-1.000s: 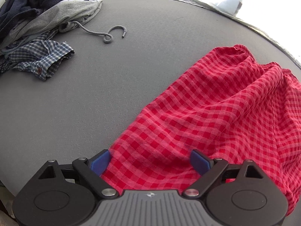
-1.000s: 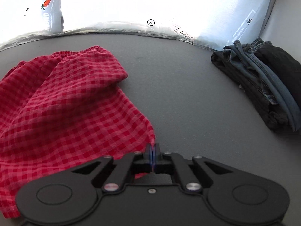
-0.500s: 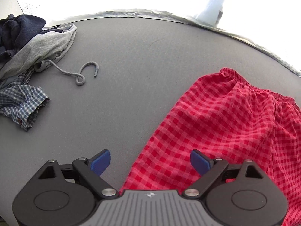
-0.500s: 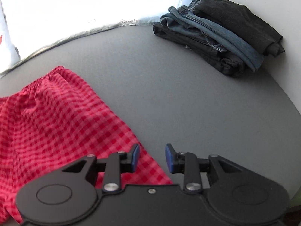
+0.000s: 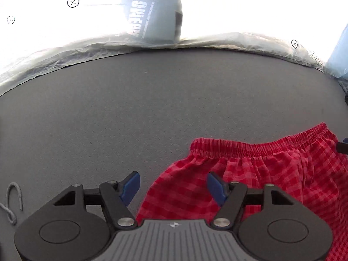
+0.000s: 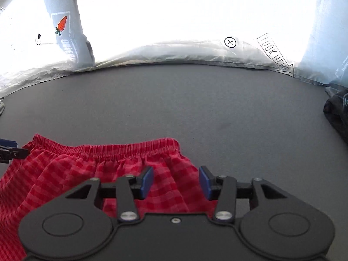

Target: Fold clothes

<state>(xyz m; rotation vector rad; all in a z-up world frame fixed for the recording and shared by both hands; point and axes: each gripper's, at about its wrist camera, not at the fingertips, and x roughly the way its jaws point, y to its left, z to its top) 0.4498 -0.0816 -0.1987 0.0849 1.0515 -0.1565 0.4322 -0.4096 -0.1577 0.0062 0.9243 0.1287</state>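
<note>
Red checked shorts (image 5: 271,174) lie flat on the grey table, elastic waistband at the far side. My left gripper (image 5: 173,187) is open, over the shorts' left edge near the waistband, holding nothing. In the right wrist view the shorts (image 6: 87,169) fill the lower left. My right gripper (image 6: 176,181) is open above the shorts' right side just below the waistband, empty. The left gripper's finger (image 6: 8,150) shows at that view's left edge.
The grey table (image 5: 152,108) ends at a crinkled white sheet (image 5: 65,52) along the back. A grey drawstring (image 5: 13,204) lies at the left. Dark folded clothes (image 6: 337,113) sit at the far right.
My right gripper let go of the shorts' hem and opened. Both grippers moved forward over the shorts toward the waistband. The pile of clothes at the left left the view.
</note>
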